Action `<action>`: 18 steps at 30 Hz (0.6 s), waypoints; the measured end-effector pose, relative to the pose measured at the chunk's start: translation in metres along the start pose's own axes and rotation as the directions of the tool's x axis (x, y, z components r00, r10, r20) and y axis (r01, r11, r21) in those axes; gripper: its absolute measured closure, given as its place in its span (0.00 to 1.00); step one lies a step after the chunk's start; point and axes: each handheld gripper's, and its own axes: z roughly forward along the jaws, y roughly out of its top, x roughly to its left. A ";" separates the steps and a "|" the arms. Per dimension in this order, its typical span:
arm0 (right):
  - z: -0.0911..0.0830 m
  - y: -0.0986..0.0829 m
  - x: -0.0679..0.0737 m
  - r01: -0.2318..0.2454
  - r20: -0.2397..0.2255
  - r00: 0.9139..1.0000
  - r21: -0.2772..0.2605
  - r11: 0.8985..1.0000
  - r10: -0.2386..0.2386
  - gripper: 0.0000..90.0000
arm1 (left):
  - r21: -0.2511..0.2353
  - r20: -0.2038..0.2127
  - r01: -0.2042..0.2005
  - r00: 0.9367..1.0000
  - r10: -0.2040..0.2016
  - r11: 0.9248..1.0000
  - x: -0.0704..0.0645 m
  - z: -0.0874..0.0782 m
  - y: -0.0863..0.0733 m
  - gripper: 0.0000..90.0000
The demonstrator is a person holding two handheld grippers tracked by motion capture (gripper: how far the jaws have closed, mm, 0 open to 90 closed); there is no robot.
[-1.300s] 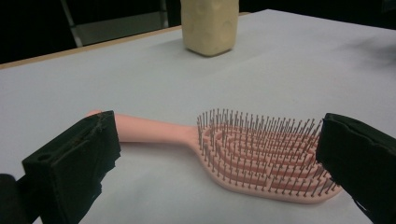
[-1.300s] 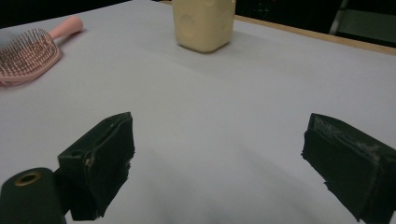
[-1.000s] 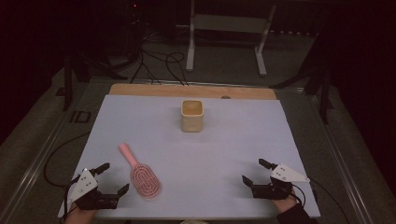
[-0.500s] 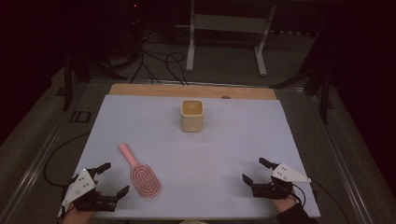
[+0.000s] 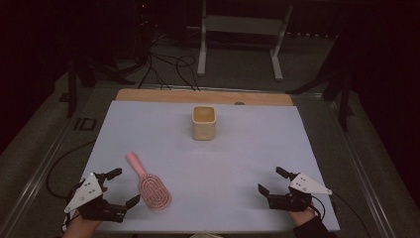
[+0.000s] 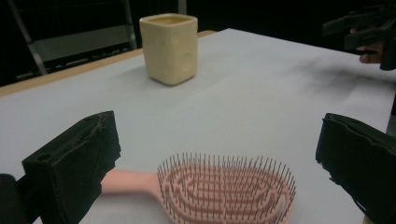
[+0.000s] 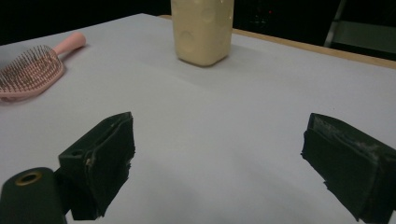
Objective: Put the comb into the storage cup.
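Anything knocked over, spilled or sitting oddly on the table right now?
Nothing stands out. The cream cup stands upright with no spill around it, and the pink hairbrush lies flat, bristles up, beside the open left gripper. The right gripper is open over bare table.

**Cut off / hidden / unclear**

Left gripper view: pink hairbrush (image 6: pixel 219 189) head cut by bottom edge; handle end hidden behind left hand-held gripper's (image 6: pixel 217 163) near jaw. Other jaw runs off right edge. Right hand-held gripper (image 6: pixel 369 32) far off, clipped at right edge, blurred. Right gripper view: brush partly off left edge, cream cup (image 7: pixel 202 30) rim cut at top. High view: forearms off bottom; cup inside too dim to tell.
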 end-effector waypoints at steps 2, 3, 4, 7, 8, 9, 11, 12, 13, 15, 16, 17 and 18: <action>0.000 0.000 0.001 0.002 -0.002 1.000 0.000 1.000 -0.002 0.10 | 0.003 0.001 -0.011 1.000 0.011 1.000 0.002 0.000 0.007 0.00; 0.000 0.000 0.001 0.007 -0.001 1.000 -0.001 1.000 -0.007 0.10 | 0.004 0.003 -0.014 1.000 0.014 1.000 0.003 0.000 0.011 0.00; 0.000 0.000 0.001 0.006 0.000 1.000 0.000 1.000 -0.006 0.10 | 0.004 0.006 -0.017 1.000 0.017 1.000 0.003 -0.001 0.015 0.00; 0.000 0.001 0.002 0.007 -0.003 1.000 -0.004 1.000 -0.007 0.10 | -0.005 0.010 -0.024 1.000 0.024 1.000 0.005 -0.002 0.026 0.00; 0.000 0.001 0.002 0.006 -0.005 1.000 -0.004 1.000 -0.006 0.10 | -0.005 0.011 -0.028 1.000 0.028 1.000 0.006 -0.002 0.029 0.00; 0.000 0.001 0.002 0.006 -0.005 1.000 -0.004 1.000 -0.006 0.10 | -0.005 0.011 -0.028 1.000 0.028 1.000 0.006 -0.002 0.029 0.00; 0.000 0.001 0.002 0.002 -0.006 1.000 -0.003 1.000 -0.002 0.10 | -0.009 0.013 -0.032 0.999 0.033 0.999 0.008 -0.001 0.037 0.00; -0.001 0.001 0.002 0.000 -0.006 1.000 -0.005 1.000 0.000 0.10 | -0.004 0.010 -0.041 0.999 0.041 0.999 0.009 0.000 0.039 0.00; -0.001 0.001 0.002 0.000 -0.005 1.000 -0.005 1.000 -0.001 0.10 | 0.001 0.009 -0.046 0.999 0.046 0.999 0.010 0.001 0.041 0.00; -0.001 0.001 0.002 0.000 -0.005 1.000 -0.005 1.000 0.000 0.10 | 0.004 0.010 -0.047 0.999 0.047 0.999 0.011 0.002 0.043 0.00; -0.001 0.001 0.002 -0.001 -0.006 1.000 -0.006 1.000 0.001 0.10 | 0.004 0.007 -0.051 0.999 0.050 0.999 0.013 0.004 0.046 0.00; -0.001 0.001 0.002 0.000 -0.007 1.000 -0.008 1.000 0.000 0.10 | 0.006 0.006 -0.048 0.999 0.048 0.999 0.014 0.005 0.047 0.00; -0.001 0.001 0.002 0.000 -0.009 1.000 -0.009 1.000 0.000 0.10 | 0.006 0.006 -0.044 0.999 0.044 0.999 0.015 0.006 0.049 0.00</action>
